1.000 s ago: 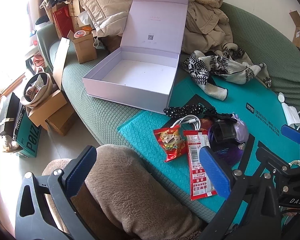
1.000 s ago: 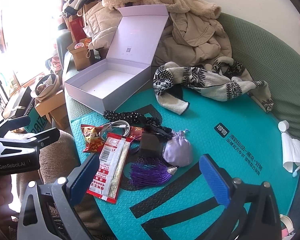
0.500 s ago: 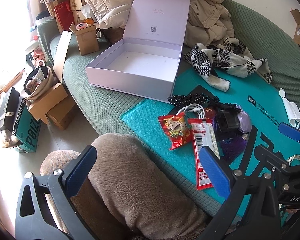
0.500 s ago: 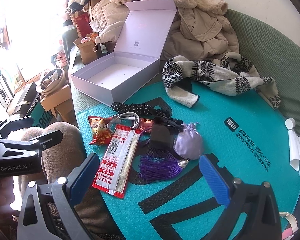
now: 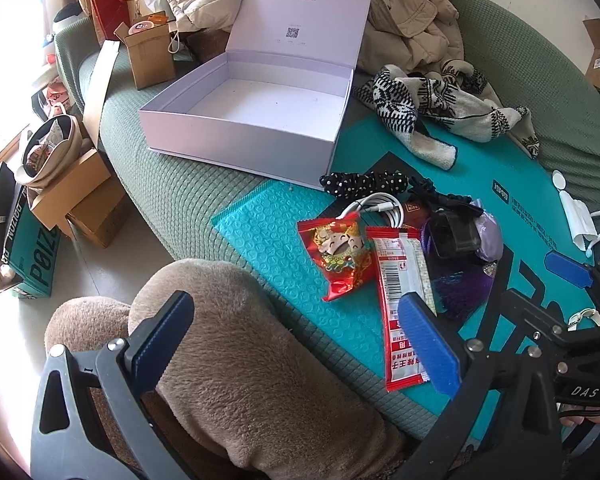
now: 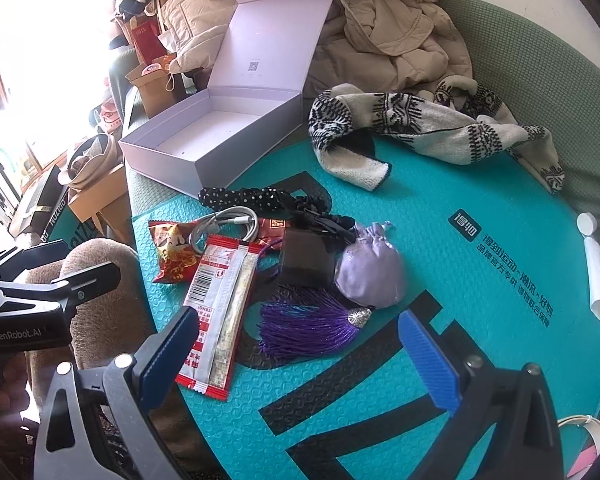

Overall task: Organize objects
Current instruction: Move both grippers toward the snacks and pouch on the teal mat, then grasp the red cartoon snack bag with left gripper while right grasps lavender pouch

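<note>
Looking through the left wrist camera, I am seeing the left gripper (image 5: 300, 344) hanging with its jaws spread wide and gripping nothing, above a fuzzy brown knee (image 5: 236, 360). Ahead, the lilac box (image 5: 252, 120) is sitting open on the green sofa (image 5: 172, 184), its lid standing upright at the back. Just beside the box, on the teal mat (image 5: 276, 240), the clutter is lying in one pile: a red snack packet (image 5: 340, 252), a long red-and-white sachet (image 5: 400, 288) overlapping it, a coiled white cable (image 5: 376, 206) and a dotted black hairband (image 5: 364, 184). The right gripper (image 5: 568, 272) is showing at the right edge.

Turning to the right wrist camera, I am watching the right gripper (image 6: 300, 356) hovering over the mat (image 6: 480, 292) with its jaws spread apart and nothing between them. Near its fingertips are lying the sachet (image 6: 220, 300), a purple tassel (image 6: 308, 328), a lilac pouch (image 6: 370, 276) touching a small black case (image 6: 306, 264), and the cable (image 6: 228, 224). The box (image 6: 204, 140) is sitting beyond the pile, and a patterned scarf (image 6: 420, 128) is sprawling to its right. The left gripper (image 6: 56, 276) is showing at the left.
</note>
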{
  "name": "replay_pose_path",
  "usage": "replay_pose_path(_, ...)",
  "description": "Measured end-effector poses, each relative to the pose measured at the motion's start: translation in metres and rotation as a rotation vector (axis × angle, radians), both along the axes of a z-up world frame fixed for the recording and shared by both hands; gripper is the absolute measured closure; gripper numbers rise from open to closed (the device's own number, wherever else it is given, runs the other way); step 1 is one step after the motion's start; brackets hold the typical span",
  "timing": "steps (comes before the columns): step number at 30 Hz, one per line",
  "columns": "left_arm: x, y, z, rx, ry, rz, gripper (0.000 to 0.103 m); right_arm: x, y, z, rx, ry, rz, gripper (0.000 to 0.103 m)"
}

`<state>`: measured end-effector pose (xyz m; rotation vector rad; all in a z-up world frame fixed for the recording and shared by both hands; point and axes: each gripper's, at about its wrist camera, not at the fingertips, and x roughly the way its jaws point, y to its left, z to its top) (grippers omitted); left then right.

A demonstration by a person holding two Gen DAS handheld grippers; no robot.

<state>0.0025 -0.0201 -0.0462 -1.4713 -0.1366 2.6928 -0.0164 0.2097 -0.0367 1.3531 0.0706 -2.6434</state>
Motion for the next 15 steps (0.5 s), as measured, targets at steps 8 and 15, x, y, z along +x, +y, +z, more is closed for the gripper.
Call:
replay_pose_path(8, -0.026, 0.014, -0.016, 0.017, -0.035, -0.024, 0.003, -0.018, 0.014, -0.014, -0.007, -0.02, -0.032, 0.003)
replay_pose_path(15, -0.044, 0.021, -0.029, 0.025, -0.068, -0.03, 0.005, -0.032, 0.025, -0.024, -0.014, -0.029, -0.059, 0.003)
